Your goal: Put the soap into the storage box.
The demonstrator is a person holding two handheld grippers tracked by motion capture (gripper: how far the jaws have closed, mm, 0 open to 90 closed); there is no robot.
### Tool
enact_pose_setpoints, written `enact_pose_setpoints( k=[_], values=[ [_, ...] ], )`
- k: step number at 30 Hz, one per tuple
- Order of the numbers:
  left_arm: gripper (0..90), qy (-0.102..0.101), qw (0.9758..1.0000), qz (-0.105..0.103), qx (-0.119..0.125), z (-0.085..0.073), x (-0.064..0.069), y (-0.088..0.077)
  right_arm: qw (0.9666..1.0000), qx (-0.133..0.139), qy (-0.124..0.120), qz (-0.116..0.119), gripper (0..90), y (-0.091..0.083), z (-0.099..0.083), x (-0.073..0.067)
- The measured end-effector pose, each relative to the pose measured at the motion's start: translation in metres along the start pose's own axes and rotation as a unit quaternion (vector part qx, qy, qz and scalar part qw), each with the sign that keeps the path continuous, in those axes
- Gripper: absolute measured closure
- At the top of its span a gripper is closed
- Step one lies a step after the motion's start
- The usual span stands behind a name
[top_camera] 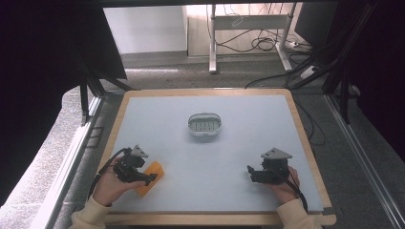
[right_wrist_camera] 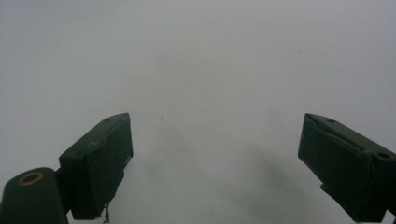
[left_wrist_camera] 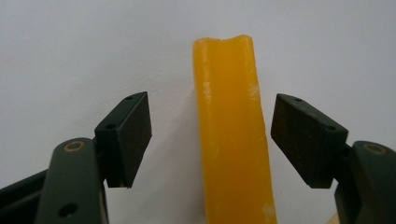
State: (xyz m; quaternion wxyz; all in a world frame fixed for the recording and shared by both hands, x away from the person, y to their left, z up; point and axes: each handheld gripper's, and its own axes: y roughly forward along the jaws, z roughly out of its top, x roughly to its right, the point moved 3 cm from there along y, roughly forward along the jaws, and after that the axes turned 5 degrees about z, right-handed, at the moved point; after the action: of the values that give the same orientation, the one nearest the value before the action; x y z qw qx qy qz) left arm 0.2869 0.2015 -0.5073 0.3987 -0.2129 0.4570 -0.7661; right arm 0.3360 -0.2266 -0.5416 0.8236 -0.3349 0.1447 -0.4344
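Note:
An orange-yellow flat block (top_camera: 153,175) lies on the grey table mat near the front left. In the left gripper view the block (left_wrist_camera: 231,126) runs edge-on between the two black jaws, with a gap on each side. My left gripper (top_camera: 148,179) is open around it, held by a hand at the front left. My right gripper (top_camera: 250,172) is open at the front right, low over bare mat, with nothing between its jaws (right_wrist_camera: 215,163). A small oval white basket (top_camera: 205,124) with a perforated bottom stands in the middle of the table.
The grey mat (top_camera: 239,143) lies on a wooden board with a raised edge (top_camera: 305,138). Beyond the far edge are a floor, a desk frame (top_camera: 212,43) and loose cables (top_camera: 258,45). Dark curtains hang at both sides.

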Motion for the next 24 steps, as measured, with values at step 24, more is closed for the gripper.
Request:
enact_pose_setpoints(
  k=[24],
  values=[
    [62.3,-0.011,0.9986,0.0,-0.051,0.003,0.009,0.022,1.0,0.002,0.0,0.001,10.6,0.0,0.0,0.0]
  ],
)
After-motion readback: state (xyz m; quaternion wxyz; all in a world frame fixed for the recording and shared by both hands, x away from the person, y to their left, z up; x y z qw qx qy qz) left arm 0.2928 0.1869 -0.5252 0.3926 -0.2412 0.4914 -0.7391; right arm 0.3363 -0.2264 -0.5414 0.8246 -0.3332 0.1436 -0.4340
